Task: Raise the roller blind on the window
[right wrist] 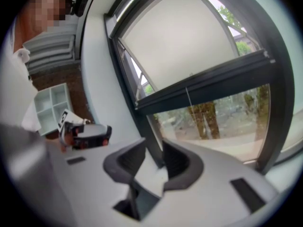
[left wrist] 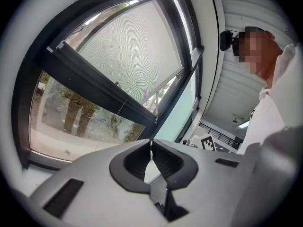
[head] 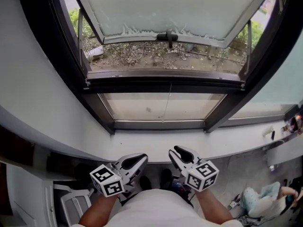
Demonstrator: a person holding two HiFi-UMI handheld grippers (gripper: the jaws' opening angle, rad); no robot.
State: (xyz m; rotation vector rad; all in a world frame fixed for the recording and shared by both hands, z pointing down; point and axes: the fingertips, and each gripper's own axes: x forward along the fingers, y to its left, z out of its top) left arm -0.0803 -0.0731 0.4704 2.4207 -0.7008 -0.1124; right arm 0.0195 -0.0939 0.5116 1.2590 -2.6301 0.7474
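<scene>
hanging down over window (left wrist: pixel 97 88), roller blind (left wrist: pixel 135 51), lower edge level; left tongs (left wrist: pixel 151 148) clenched, right tongs (right wrist: pixel 155 151) released

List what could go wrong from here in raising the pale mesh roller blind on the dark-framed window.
1. The thin pale pull cord under the pale mesh roller blind is very slim; it may slip from the jaws.
2. The left gripper is shut and must open first; the right gripper stands open, empty.
3. Both are short of the dark window frame; a hasty reach might knock it.
</scene>
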